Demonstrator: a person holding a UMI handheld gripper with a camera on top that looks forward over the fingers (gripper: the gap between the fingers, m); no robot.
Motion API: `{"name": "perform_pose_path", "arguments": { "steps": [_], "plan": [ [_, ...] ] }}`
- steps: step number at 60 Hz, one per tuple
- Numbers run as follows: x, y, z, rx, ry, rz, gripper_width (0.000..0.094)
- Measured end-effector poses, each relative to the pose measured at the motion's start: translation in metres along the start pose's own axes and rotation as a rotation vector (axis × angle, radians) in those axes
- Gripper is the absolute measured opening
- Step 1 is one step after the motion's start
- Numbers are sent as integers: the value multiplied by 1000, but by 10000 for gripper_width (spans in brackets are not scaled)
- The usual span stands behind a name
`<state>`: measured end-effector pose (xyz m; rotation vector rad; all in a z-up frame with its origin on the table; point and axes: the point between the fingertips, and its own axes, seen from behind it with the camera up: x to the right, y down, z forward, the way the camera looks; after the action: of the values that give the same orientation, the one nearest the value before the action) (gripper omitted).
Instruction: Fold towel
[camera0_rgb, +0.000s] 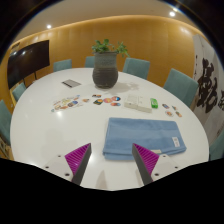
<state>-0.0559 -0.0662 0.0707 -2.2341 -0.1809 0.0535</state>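
Observation:
A blue towel (143, 137) lies flat on the white round table (60, 130), spread out just ahead of my right finger and a little to the right. My gripper (111, 160) is open and empty, held above the table's near edge. Its two fingers with magenta pads (78, 155) stand wide apart, and the towel's near left corner reaches into the gap between them. Nothing is held.
A dark pot with a green plant (105, 68) stands at the table's middle far side. Small items lie around it: cards and a phone (68, 101) to the left, a white packet (138, 104) to the right. Teal chairs (181, 86) ring the table.

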Motion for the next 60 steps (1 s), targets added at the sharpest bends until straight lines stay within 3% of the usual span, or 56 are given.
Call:
{"name": "perform_pose_path", "arguments": {
  "steps": [13,20,24,30,37,42,52,60],
  "plan": [
    [10,-19,110,-27,11,-1,840],
    [14,-4,137,-68,35,-23,735],
    [14,-9,140,-23,42,-85,555],
    [18,-10,143,-9,54,-150,114],
    [18,-10,142,-44,47,-139,72],
    [-2,-15,131,-64,-15,-79,70],
    [-77,-60,64,-21,-286,115,69],
    [-88,-108,26,48,-387,211,70]
  ]
}}
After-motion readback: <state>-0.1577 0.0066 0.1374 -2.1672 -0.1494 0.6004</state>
